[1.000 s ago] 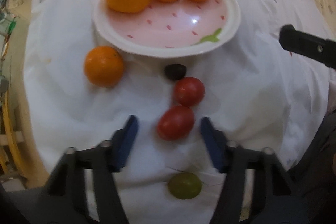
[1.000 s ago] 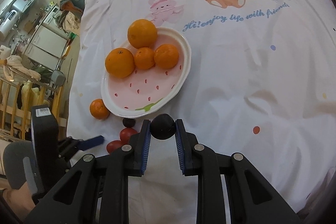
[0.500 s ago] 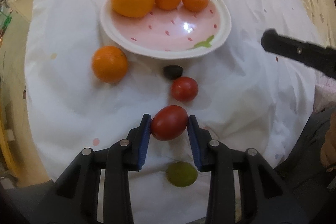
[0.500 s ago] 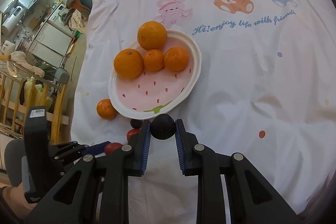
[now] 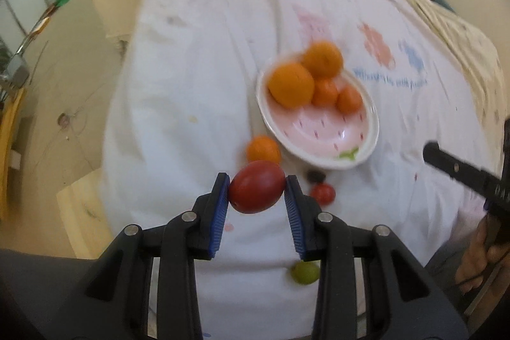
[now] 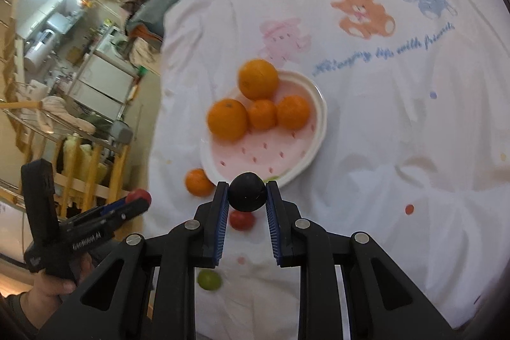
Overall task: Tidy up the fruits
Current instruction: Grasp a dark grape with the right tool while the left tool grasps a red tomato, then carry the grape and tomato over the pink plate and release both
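Note:
My left gripper (image 5: pixel 257 191) is shut on an oval red tomato (image 5: pixel 257 191) and holds it above the white cloth, near the plate's front left. My right gripper (image 6: pixel 247 192) is shut on a round dark fruit (image 6: pixel 247 192), just in front of the pink strawberry plate (image 6: pixel 314 145). The plate (image 5: pixel 366 145) holds several oranges (image 5: pixel 290 85). A loose orange (image 5: pixel 263 148), a small dark fruit (image 5: pixel 315 176), a small red tomato (image 5: pixel 322 194) and a green fruit (image 5: pixel 305 273) lie on the cloth. The left gripper with its tomato shows in the right wrist view (image 6: pixel 137 197).
The white cloth (image 6: pixel 398 133) with cartoon prints covers a round table. Its left edge drops to the floor (image 5: pixel 63 104). Shelves and a wooden rack (image 6: pixel 92 155) stand beyond that edge. The right gripper's finger (image 5: pixel 459 169) reaches in from the right.
My left gripper closed on the oval red tomato, lifted it off the cloth and swung left. My right gripper kept its hold on the dark fruit and drifted toward the plate.

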